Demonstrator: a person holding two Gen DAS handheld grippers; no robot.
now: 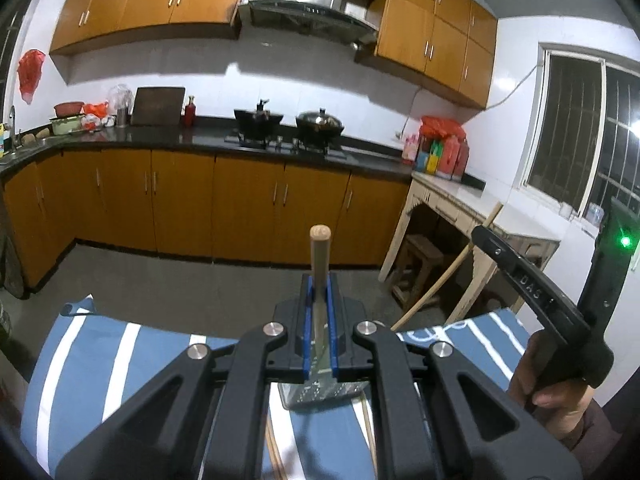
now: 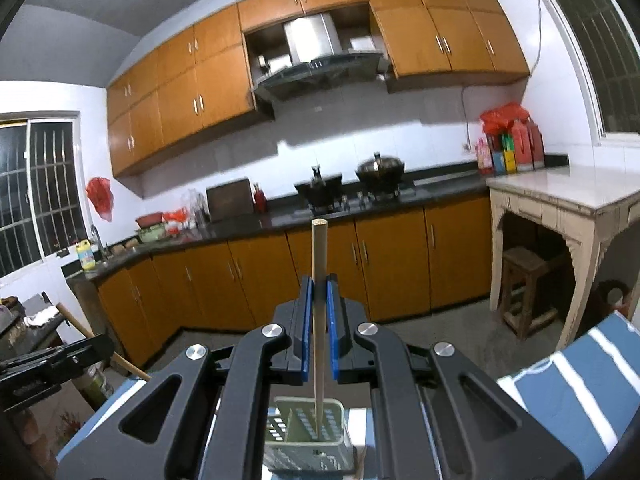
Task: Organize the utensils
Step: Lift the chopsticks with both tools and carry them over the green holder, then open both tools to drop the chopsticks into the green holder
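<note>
Above a striped cloth [image 1: 100, 356], the left gripper [image 1: 320, 284] points slightly downward, its jaws clamped on a wooden-handled utensil [image 1: 319, 248]. Beside it, the right gripper [image 2: 319, 286] pinches a chopstick [image 2: 319, 256] whose lower end reaches a slotted holder [image 2: 308, 440].

Two grippers: left gripper [image 1: 320, 284], right gripper [image 2: 320, 284]. One wooden-handled utensil [image 1: 319, 254] between the left jaws; one chopstick [image 2: 319, 280] between the right jaws. One utensil holder [image 2: 308, 436] below the right gripper. Two pots ahead: black pot [image 1: 258, 122], lidded wok [image 1: 320, 123]. One wooden stool [image 2: 524, 292] right of it.
</note>
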